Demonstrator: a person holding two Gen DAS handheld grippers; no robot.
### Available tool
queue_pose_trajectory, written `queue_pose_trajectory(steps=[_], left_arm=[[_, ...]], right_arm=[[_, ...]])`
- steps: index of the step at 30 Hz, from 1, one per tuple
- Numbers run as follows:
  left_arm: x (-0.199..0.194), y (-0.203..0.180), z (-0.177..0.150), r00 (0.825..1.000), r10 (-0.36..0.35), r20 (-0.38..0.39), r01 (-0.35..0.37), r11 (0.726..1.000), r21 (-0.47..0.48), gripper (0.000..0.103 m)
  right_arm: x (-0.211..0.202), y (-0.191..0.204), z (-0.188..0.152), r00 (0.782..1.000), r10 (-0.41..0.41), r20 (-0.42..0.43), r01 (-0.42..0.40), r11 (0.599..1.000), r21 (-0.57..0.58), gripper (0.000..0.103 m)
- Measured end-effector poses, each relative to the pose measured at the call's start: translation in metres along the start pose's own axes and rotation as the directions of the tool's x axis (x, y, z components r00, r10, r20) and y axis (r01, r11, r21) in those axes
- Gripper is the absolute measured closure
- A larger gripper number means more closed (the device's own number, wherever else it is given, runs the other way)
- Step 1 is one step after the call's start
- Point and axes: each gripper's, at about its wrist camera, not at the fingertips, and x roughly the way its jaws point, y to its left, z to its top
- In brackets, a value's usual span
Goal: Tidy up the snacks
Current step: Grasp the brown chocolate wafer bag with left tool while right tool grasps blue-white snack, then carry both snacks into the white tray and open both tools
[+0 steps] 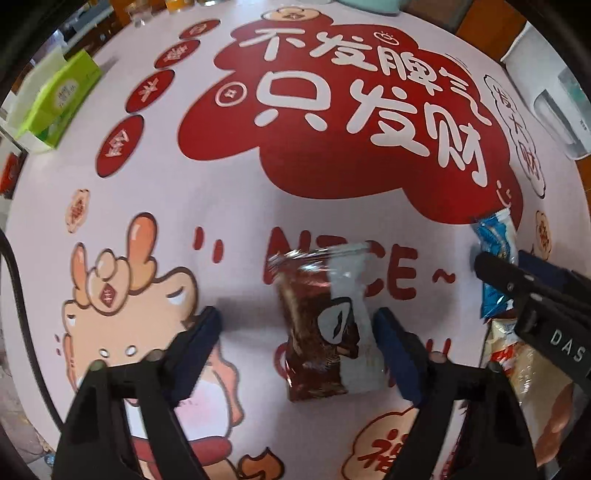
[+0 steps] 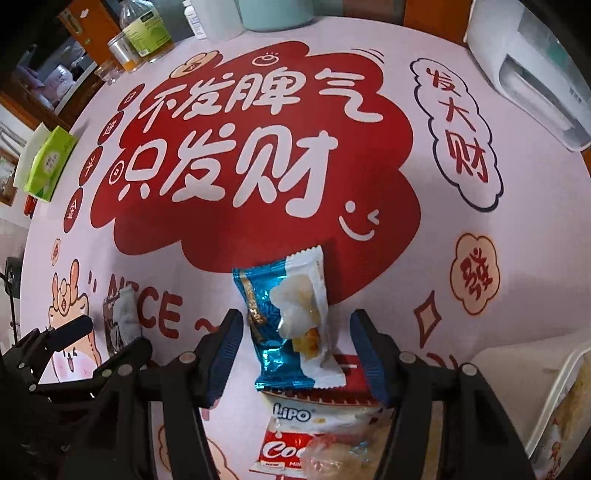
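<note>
A brown and white snack packet [image 1: 327, 326] lies flat on the printed tablecloth [image 1: 229, 206]. My left gripper [image 1: 297, 347] is open with its jaws on either side of the packet, not touching it. A blue and white snack packet [image 2: 291, 325] lies on the cloth, its near end over a red and white Lipo biscuit bag [image 2: 314, 435]. My right gripper [image 2: 295, 356] is open and straddles the blue packet. The blue packet [image 1: 495, 258] and the right gripper's finger [image 1: 517, 280] also show at the right of the left wrist view. The brown packet [image 2: 122, 325] shows at the left of the right wrist view.
A green tissue pack [image 1: 59, 99] sits at the table's far left. A white appliance [image 2: 532, 74] stands at the far right. Bottles and jars [image 2: 144, 33] line the back edge. A white tray [image 2: 546, 398] holding snacks is at the near right.
</note>
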Motion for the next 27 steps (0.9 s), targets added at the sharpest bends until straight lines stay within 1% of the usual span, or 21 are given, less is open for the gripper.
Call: queue_pose_trajectory(steps=[1,2,3,4,5,6,8,9,12,16,22,25,27], left_arm=[[-0.002,0.001,-0.003,1.0,0.007,0.012,-0.007,1.0,0.009,0.034],[-0.004,0.001,-0.005,1.0,0.007,0.022,-0.007,1.0,0.012,0.046],[-0.006,0.001,-0.006,0.999,0.006,0.033,-0.007,1.0,0.013,0.063],[-0.009,0.002,-0.007,0.999,0.007,0.046,-0.008,1.0,0.018,0.064],[-0.011,0.002,-0.008,0.999,0.005,0.051,-0.006,1.0,0.021,0.066],[-0.012,0.003,-0.009,0.998,0.002,0.06,-0.003,1.0,0.02,0.068],[-0.016,0.004,-0.012,0.998,0.003,0.066,-0.004,1.0,0.017,0.069],[-0.019,0.004,-0.014,0.998,-0.002,0.07,0.001,1.0,0.015,0.069],[-0.033,0.009,-0.018,0.995,-0.009,0.098,0.007,1.0,0.016,0.07],[-0.061,0.009,-0.028,0.986,-0.013,0.165,0.011,1.0,0.018,0.07],[-0.118,0.009,-0.05,0.965,-0.069,0.254,0.061,0.997,0.039,0.07],[-0.142,0.0,-0.061,0.953,-0.102,0.286,0.086,0.994,0.069,0.07],[-0.159,-0.008,-0.074,0.945,-0.122,0.303,0.093,0.99,0.107,0.07]], right_arm=[[0.0,0.001,0.001,1.0,-0.006,0.001,0.006,1.0,-0.005,0.043],[0.0,0.002,0.001,1.0,-0.02,0.004,0.02,1.0,-0.014,0.048],[0.001,0.005,0.001,0.999,-0.037,0.008,0.038,0.999,-0.031,0.055],[0.0,0.007,-0.001,0.999,-0.047,0.016,0.047,0.998,-0.046,0.06],[0.0,0.008,-0.002,0.998,-0.057,0.021,0.059,0.997,-0.058,0.069],[-0.001,0.008,-0.004,0.998,-0.054,0.026,0.055,0.997,-0.061,0.071],[-0.002,0.009,-0.007,0.999,-0.039,0.031,0.041,0.997,-0.06,0.072],[-0.003,0.01,-0.01,0.998,-0.046,0.036,0.048,0.997,-0.061,0.072],[-0.012,0.01,-0.017,0.997,-0.036,0.062,0.039,0.998,-0.049,0.072],[-0.039,0.008,-0.028,0.992,0.0,0.123,0.004,0.999,-0.032,0.072],[-0.092,0.01,-0.055,0.97,0.048,0.24,-0.047,0.999,-0.012,0.072],[-0.116,0.011,-0.074,0.955,0.082,0.286,-0.083,0.997,-0.008,0.072],[-0.134,0.01,-0.092,0.945,0.09,0.315,-0.09,0.996,-0.013,0.072]])
